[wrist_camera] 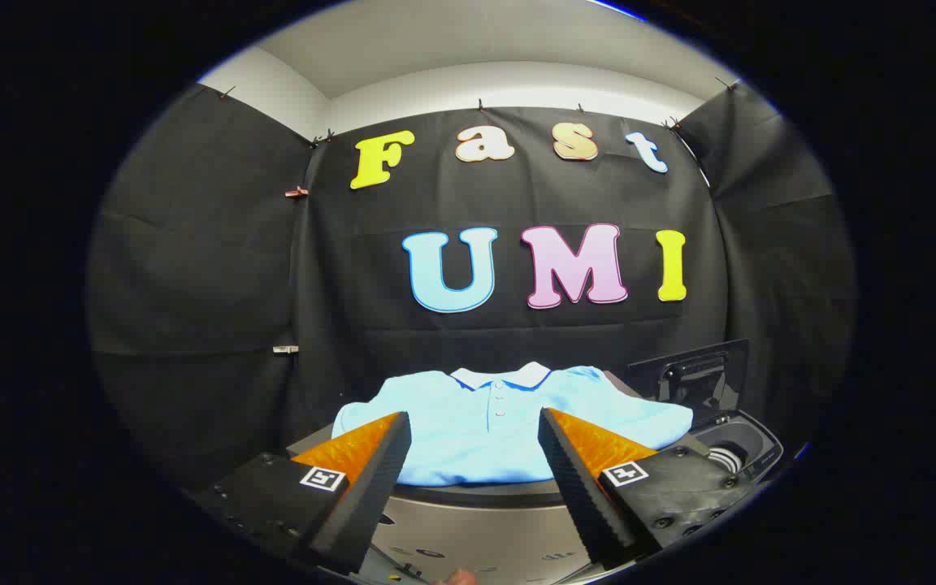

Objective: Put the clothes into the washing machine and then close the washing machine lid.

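A light blue polo shirt [476, 431] with a white collar lies spread flat on a table, just ahead of and between my two fingers. My gripper [474, 426] is open, hovering short of the shirt with nothing between its fingers. To the right of the shirt stands the small washing machine [740, 451], its dark lid [691, 374] raised upright behind the open tub. The right finger hides part of the machine's front.
The table's near edge [476, 494] runs below the shirt, with a pale metallic surface [468, 536] underneath it. Black cloth walls close the booth behind and on both sides. A fingertip of the person's hand [460, 578] shows below the fingers.
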Available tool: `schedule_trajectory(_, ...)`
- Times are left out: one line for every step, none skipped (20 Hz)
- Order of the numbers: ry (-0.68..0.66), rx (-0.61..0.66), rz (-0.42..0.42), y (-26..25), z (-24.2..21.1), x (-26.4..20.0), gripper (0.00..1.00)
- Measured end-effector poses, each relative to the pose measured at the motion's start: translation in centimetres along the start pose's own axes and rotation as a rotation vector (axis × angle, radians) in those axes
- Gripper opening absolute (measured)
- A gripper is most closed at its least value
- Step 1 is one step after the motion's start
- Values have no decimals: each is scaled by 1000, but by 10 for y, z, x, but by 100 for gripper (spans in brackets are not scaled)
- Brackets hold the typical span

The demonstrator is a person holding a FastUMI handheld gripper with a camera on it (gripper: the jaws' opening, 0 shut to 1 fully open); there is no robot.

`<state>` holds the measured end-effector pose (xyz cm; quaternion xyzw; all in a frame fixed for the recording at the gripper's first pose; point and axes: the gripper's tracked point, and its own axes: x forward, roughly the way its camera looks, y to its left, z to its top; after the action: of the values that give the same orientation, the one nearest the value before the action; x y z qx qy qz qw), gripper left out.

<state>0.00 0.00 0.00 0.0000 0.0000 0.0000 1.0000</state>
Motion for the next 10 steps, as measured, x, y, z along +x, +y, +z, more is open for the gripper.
schedule_trajectory(-6,-5,-2,-1,2,2,99)
schedule_trajectory(-6,-5,-2,-2,2,2,99)
schedule_trajectory(-6,0,2,-1,2,2,98)
schedule_trajectory(-3,3,2,0,1,3,98)
schedule_trajectory(-1,3,2,0,0,2,98)
schedule_trajectory(1,3,3,0,0,2,98)
schedule_trajectory(1,3,3,0,-1,3,98)
schedule_trajectory(3,4,5,1,-1,3,98)
schedule_trajectory(1,5,1,0,-1,2,98)
schedule_trajectory(2,5,1,-1,-2,2,98)
